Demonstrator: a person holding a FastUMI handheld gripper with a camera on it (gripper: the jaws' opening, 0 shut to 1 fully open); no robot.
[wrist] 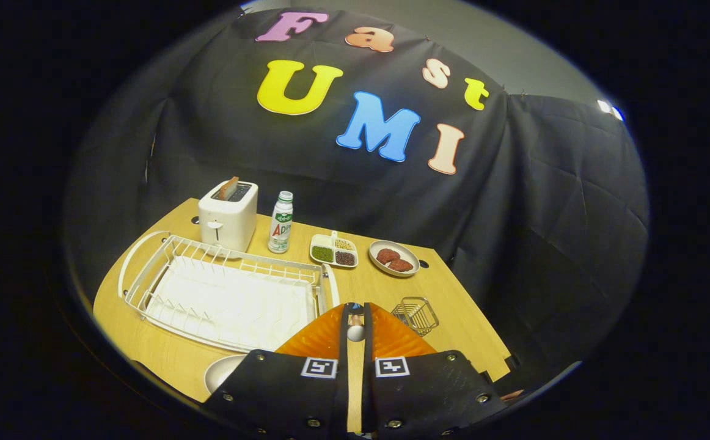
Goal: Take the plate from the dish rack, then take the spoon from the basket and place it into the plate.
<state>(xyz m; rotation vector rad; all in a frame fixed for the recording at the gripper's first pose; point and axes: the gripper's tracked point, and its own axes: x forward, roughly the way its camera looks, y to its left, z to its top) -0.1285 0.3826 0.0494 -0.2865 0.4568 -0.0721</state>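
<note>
Tabletop (385, 287): one spoon (355, 330) between fingers (391, 336)

Toaster (228, 215) behind dish rack (226, 293), basket (416, 315) right.

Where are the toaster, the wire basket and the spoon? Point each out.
toaster (228, 221): gripper view, front face of its body.
wire basket (416, 315): gripper view, its mesh wall, right of the fingers.
spoon (355, 332): gripper view, the rounded end between the closed fingers of the gripper (355, 315).

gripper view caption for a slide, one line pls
Gripper shut on spoon, raised over the table between empty dish rack and wire basket, plate below.
</note>
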